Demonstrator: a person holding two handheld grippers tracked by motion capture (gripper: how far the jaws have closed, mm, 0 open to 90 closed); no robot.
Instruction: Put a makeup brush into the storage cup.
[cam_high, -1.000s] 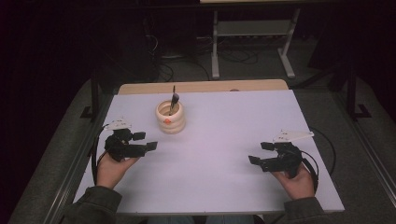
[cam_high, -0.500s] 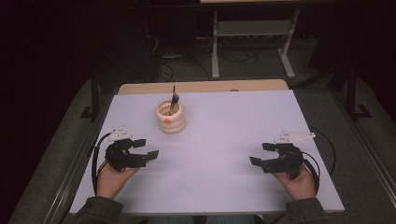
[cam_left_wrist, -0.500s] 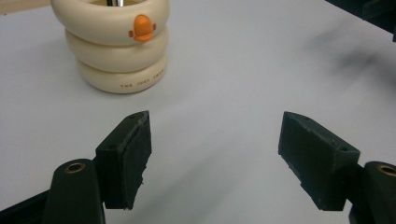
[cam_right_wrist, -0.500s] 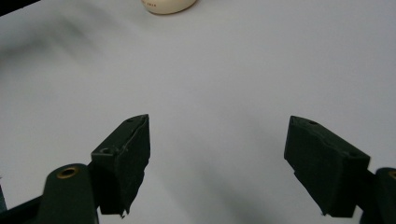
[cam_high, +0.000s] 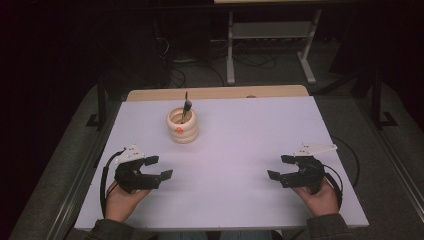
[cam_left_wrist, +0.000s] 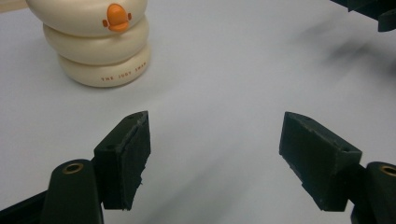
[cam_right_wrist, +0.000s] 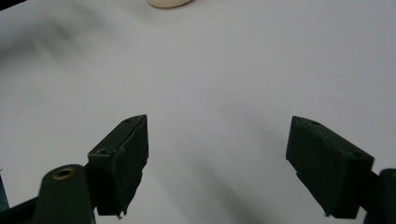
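A cream ribbed holder (cam_high: 182, 126) with an orange duck bill on its side stands upright at the back left of the white table (cam_high: 240, 145). A dark pen (cam_high: 186, 107) leans inside it. My left gripper (cam_high: 159, 168) rests near the front left, well short of the holder, pointing right. Its jaws have just been opening and stand wide with nothing between them. In the left gripper view the holder (cam_left_wrist: 98, 46) sits beyond the left gripper (cam_left_wrist: 217, 140) at upper left. My right gripper (cam_high: 280, 168) is open and empty at the front right. The right gripper (cam_right_wrist: 219, 144) faces bare tabletop.
A wooden strip (cam_high: 215, 93) runs along the table's far edge. Behind it a metal stand (cam_high: 270, 35) and cables lie on the dark floor. Cables trail from both grippers toward the table's side edges.
My left hand has drawn back from the holder toward the near edge, and its jaws look slightly wider. The right hand has stayed where it was.
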